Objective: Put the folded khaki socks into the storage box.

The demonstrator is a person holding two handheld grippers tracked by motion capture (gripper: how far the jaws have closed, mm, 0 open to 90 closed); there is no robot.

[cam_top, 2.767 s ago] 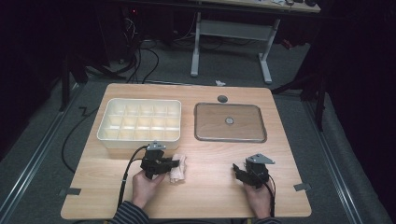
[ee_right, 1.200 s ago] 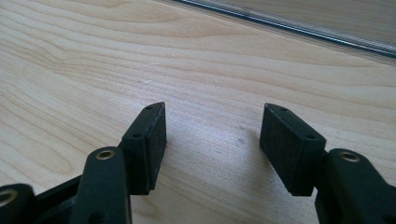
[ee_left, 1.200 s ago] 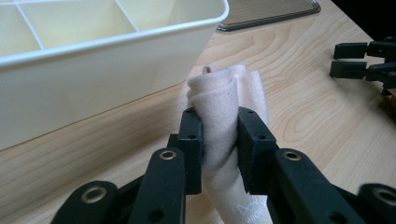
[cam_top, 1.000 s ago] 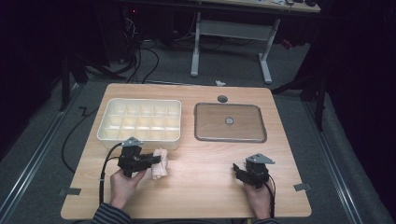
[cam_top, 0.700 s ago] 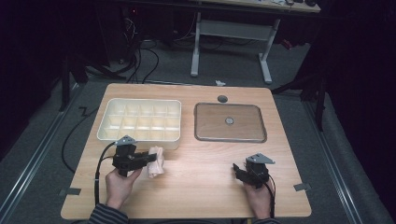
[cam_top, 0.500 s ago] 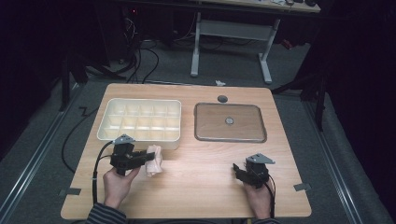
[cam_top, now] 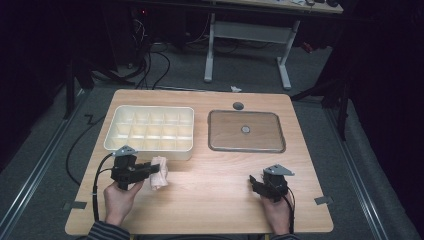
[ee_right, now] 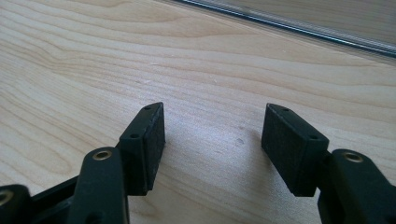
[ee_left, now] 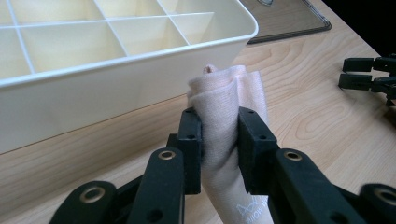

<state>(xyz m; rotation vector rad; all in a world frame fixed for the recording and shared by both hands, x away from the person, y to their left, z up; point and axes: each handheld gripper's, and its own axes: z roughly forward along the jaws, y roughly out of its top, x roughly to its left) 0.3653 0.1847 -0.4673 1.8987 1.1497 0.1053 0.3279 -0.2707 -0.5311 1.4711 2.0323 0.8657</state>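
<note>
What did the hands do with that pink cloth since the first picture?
The left hand-held gripper, shut on the rolled pink cloth, carried it leftward along the front of the white divided tray; it is now near the tray's front left corner. The right hand-held gripper stayed put, open, on the table. The tray and the clear lid did not move.

Clear flat lid (cam_top: pixel 246 131) right of white compartment box (cam_top: pixel 150 131), wooden table (cam_top: pixel 210 200).

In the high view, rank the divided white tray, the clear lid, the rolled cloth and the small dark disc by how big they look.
1. divided white tray, largest, though close to the lid
2. clear lid
3. rolled cloth
4. small dark disc, smallest
</note>
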